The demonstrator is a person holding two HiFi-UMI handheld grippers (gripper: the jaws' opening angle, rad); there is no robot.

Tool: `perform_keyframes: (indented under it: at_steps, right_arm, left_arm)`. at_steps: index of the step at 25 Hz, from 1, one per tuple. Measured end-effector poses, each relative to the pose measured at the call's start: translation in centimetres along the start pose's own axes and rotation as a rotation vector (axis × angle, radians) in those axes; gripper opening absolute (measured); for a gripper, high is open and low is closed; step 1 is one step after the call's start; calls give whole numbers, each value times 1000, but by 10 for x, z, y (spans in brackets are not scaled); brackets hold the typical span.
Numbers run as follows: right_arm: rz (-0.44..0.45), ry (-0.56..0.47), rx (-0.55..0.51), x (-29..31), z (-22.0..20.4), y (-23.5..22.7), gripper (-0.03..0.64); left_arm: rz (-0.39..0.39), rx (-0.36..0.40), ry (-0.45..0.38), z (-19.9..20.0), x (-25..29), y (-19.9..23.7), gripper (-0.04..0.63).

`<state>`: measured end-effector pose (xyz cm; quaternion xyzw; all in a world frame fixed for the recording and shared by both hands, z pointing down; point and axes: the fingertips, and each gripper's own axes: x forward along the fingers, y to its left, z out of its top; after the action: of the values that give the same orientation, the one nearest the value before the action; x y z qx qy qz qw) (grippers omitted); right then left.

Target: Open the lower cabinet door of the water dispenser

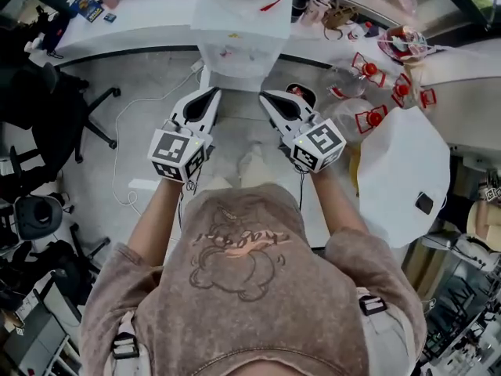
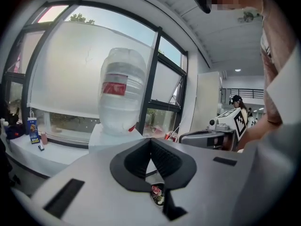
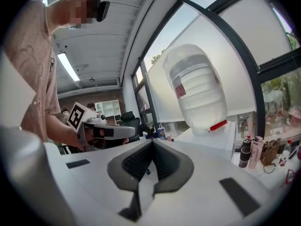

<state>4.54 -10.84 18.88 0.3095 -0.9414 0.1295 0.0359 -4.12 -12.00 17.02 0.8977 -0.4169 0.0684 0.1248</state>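
The white water dispenser [image 1: 239,49] stands at the top middle of the head view, seen from above with its clear bottle on top. Its lower cabinet door is hidden from every view. My left gripper [image 1: 208,95] and right gripper [image 1: 268,98] are held side by side at chest height, both pointing at the dispenser and apart from it. In the left gripper view the jaws [image 2: 150,141] meet with nothing between them, level with the water bottle [image 2: 121,91]. In the right gripper view the jaws [image 3: 152,143] are also shut and empty, with the bottle [image 3: 197,91] ahead to the right.
A curved white window counter [image 1: 149,10] with small items runs behind the dispenser. Black office chairs [image 1: 47,108] stand at the left. Empty bottles with red handles [image 1: 374,116] and a white lidded bin [image 1: 403,175] sit at the right. A white cable [image 1: 121,131] lies on the floor.
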Motion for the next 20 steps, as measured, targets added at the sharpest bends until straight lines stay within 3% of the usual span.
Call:
perform_keyframes:
  at_steps: [6, 11, 20]
  right_arm:
    - [-17, -13, -31, -20, 30, 1, 6]
    - [-63, -73, -37, -37, 41, -18, 6]
    - [-69, -72, -47, -43, 44, -40, 6]
  left_arm:
    - [-4, 59, -23, 34, 5, -23, 12]
    - [40, 51, -52, 42, 15, -24, 12]
    - [87, 56, -73, 52, 23, -23, 12]
